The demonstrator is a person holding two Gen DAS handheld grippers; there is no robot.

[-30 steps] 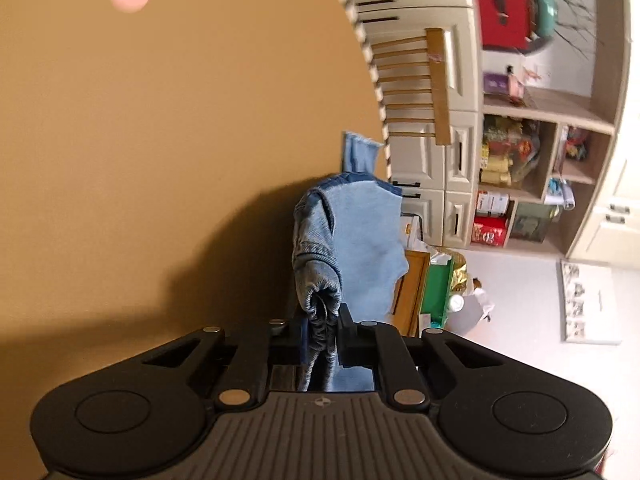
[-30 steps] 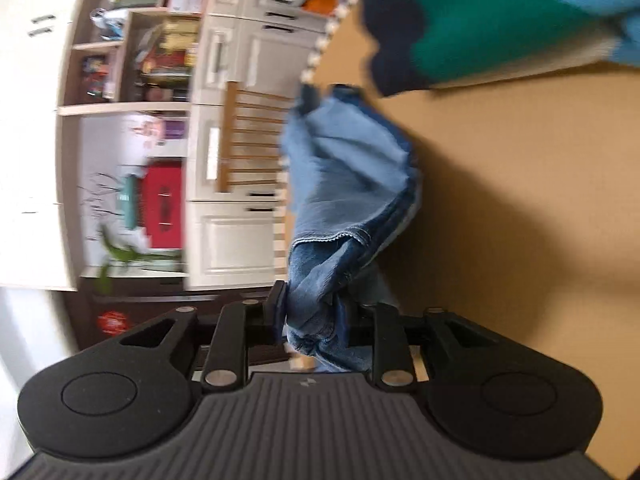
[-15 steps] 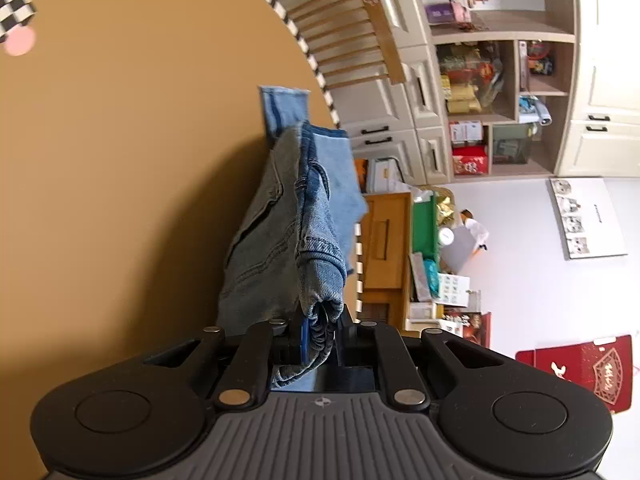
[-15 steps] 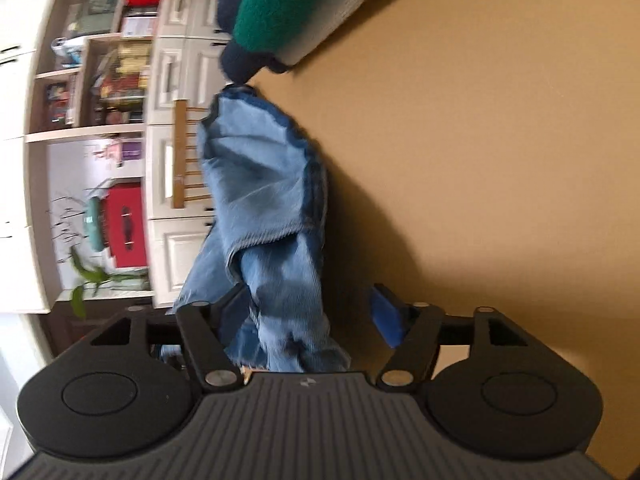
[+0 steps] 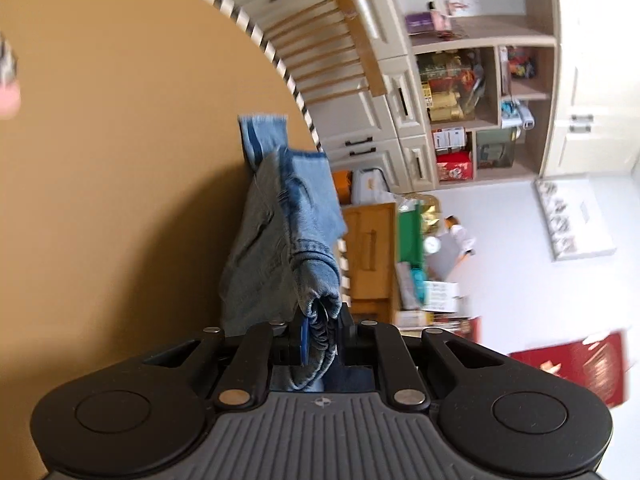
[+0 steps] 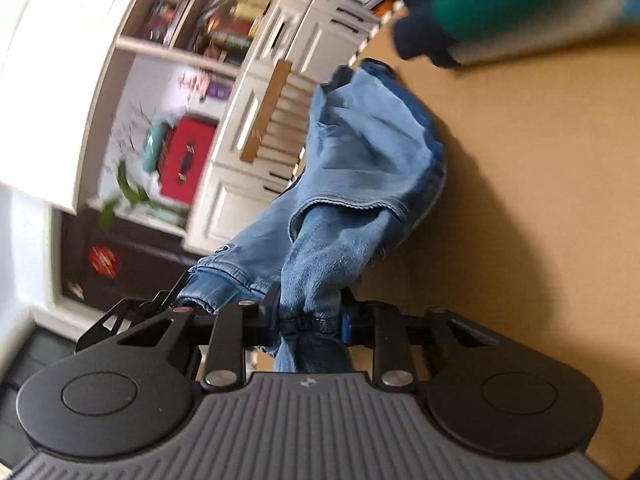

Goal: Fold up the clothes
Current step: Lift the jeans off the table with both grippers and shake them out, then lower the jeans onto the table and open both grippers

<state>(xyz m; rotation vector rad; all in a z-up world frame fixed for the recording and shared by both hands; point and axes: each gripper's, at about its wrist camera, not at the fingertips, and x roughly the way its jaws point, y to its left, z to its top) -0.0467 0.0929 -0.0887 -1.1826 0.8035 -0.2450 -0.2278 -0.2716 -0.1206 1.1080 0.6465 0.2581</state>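
A pair of light blue jeans [image 5: 280, 240] hangs bunched between both grippers, above the tan round table [image 5: 120, 200]. My left gripper [image 5: 320, 336] is shut on a bunched edge of the denim. In the right wrist view the jeans [image 6: 360, 160] trail from the table edge up to my right gripper [image 6: 310, 320], which is shut on a gathered fold. The other gripper's black tip [image 6: 132, 312] shows at the left, holding a cuffed end of the denim.
A green and navy garment [image 6: 500, 4] lies on the table at the far side. The table has a striped rim [image 5: 280, 64]. A wooden chair back [image 5: 340, 48], cream cabinets and open shelves [image 5: 480, 100] stand beyond it.
My right gripper, open half a second ago, has shut on a fold of the jeans. Both views have swung, and the jeans hang more bunched between the grippers.
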